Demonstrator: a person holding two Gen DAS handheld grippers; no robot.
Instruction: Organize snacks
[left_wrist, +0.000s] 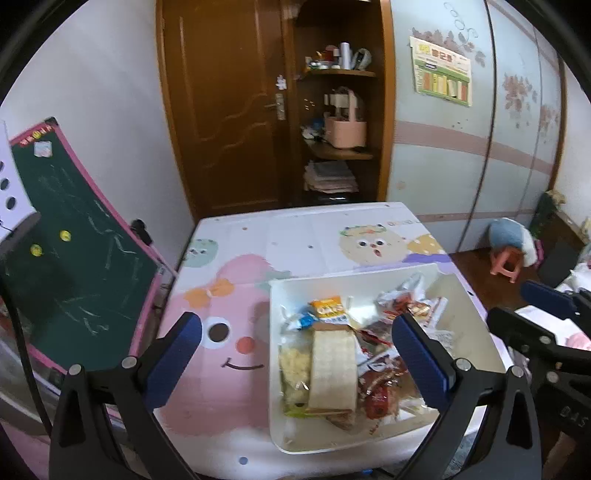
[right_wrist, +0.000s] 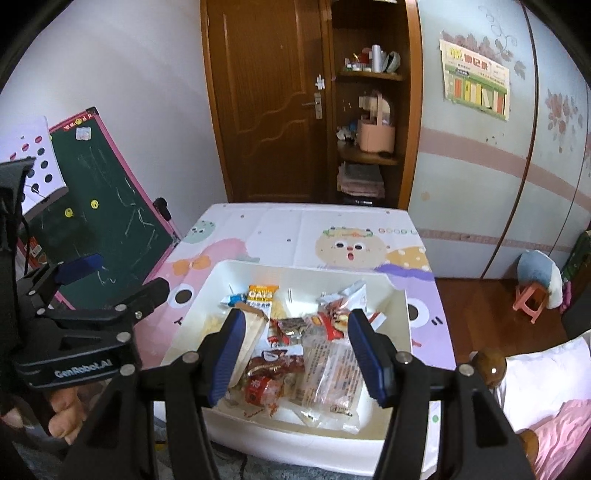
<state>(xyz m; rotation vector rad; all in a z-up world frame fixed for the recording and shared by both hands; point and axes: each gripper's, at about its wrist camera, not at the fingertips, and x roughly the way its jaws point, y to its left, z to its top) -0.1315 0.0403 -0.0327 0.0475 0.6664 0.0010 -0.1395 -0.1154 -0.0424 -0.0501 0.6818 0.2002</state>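
A white bin (left_wrist: 275, 369) (right_wrist: 400, 325) sits on a small table with a cartoon cloth (left_wrist: 229, 280) (right_wrist: 295, 232). It holds several snack packets: an orange oats packet (left_wrist: 327, 308) (right_wrist: 261, 294), a round beige package (left_wrist: 334, 369), red wrapped snacks (left_wrist: 380, 391) (right_wrist: 275, 369), a clear bag (right_wrist: 330, 369). My left gripper (left_wrist: 297, 363) is open above the bin's left part, empty. My right gripper (right_wrist: 299, 354) is open above the bin's middle, empty. The left gripper also shows in the right wrist view (right_wrist: 122, 273).
A green chalkboard (left_wrist: 81, 266) (right_wrist: 110, 210) leans left of the table. A brown door (left_wrist: 225, 103) and shelves (left_wrist: 340, 110) stand behind. A pink stool (right_wrist: 530, 299) and bedding (right_wrist: 546, 387) are to the right.
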